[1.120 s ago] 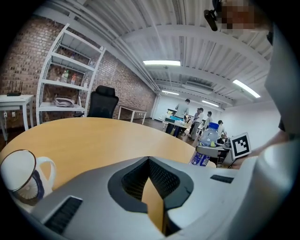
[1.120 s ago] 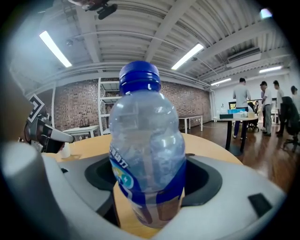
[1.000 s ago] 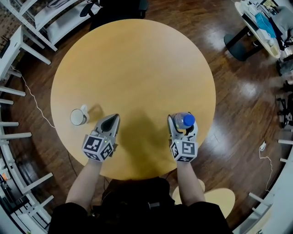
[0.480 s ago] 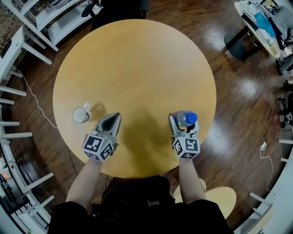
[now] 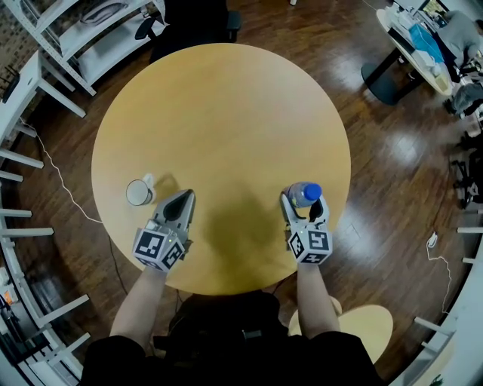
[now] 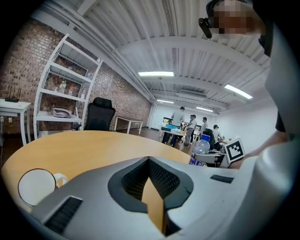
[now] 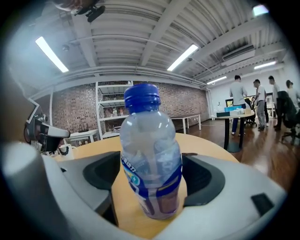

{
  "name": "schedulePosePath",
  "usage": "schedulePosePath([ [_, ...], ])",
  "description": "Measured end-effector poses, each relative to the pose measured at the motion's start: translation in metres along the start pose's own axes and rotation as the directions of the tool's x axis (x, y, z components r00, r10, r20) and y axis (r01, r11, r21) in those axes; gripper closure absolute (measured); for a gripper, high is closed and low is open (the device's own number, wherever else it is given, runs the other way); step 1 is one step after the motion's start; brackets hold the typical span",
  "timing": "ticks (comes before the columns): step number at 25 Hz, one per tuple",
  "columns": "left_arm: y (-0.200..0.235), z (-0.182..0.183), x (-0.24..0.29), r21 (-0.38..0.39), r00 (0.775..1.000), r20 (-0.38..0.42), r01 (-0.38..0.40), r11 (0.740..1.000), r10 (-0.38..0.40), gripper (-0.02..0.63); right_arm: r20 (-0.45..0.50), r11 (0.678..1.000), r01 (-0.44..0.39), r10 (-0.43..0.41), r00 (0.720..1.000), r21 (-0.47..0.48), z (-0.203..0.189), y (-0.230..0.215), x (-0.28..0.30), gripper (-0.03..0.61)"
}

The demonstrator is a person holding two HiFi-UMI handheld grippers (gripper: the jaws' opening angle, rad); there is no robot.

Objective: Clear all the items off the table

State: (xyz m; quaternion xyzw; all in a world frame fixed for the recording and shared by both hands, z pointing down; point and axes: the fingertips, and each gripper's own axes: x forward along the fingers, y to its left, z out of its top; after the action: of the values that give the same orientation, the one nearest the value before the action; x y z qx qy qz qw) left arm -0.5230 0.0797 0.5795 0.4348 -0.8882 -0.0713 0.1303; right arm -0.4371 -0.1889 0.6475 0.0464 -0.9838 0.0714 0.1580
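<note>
A clear water bottle with a blue cap (image 5: 304, 194) stands upright near the round wooden table's (image 5: 226, 113) front right edge. My right gripper (image 5: 305, 205) straddles it; its jaws have just been opening and stand wide, with a gap between each pad and the bottle (image 7: 151, 159). A white mug (image 5: 139, 192) sits at the front left. My left gripper (image 5: 183, 197) hovers just right of the mug, shut, with nothing in it. In the left gripper view the mug (image 6: 36, 186) lies low on the left, beside the closed jaws.
White shelving (image 5: 68, 45) and a black office chair (image 5: 189, 19) stand beyond the table's far left. A wooden stool seat (image 5: 355, 328) is by my right side. Dark wood floor surrounds the table, and people stand at a far desk (image 7: 243, 110).
The right jaws have spread a little wider around the bottle. My left gripper has lifted slightly. Bottle and mug stay where they were.
</note>
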Motion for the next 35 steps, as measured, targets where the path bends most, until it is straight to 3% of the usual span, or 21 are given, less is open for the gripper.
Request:
schedulePosePath([
  [11,-0.006,0.015,-0.023,0.005,0.998,0.043,0.049,0.999,-0.049,0.614,0.029,0.998,0.065,-0.065,0.997,0.010,0.015,0.006,-0.033,0.156],
  [18,-0.008,0.040,-0.046,0.022,0.990,0.115,0.083,0.996,-0.085,0.614,0.154,0.990,0.143,-0.142,0.978,0.000,0.057,0.018,-0.071,0.160],
  [21,-0.007,0.053,-0.058,0.026,0.985,0.154,0.079,0.997,-0.082,0.614,0.210,0.989,0.148,-0.144,0.967,-0.003,0.075,0.030,-0.089,0.241],
  [23,-0.009,0.061,-0.064,0.032,0.981,0.176,0.074,0.997,-0.078,0.614,0.253,0.986,0.165,-0.160,0.954,0.001,0.089,0.034,-0.102,0.331],
  [24,-0.010,0.065,-0.067,0.037,0.980,0.185,0.070,0.997,-0.076,0.614,0.274,0.984,0.179,-0.172,0.946,0.002,0.095,0.035,-0.109,0.383],
  [26,-0.010,0.072,-0.075,0.045,0.977,0.203,0.062,0.997,-0.070,0.614,0.308,0.981,0.195,-0.186,0.933,0.001,0.102,0.041,-0.121,0.555],
  [35,0.009,0.101,-0.122,0.029,0.955,0.296,0.025,0.999,-0.033,0.614,0.363,0.993,0.109,-0.085,0.928,-0.047,0.127,0.095,-0.130,0.577],
])
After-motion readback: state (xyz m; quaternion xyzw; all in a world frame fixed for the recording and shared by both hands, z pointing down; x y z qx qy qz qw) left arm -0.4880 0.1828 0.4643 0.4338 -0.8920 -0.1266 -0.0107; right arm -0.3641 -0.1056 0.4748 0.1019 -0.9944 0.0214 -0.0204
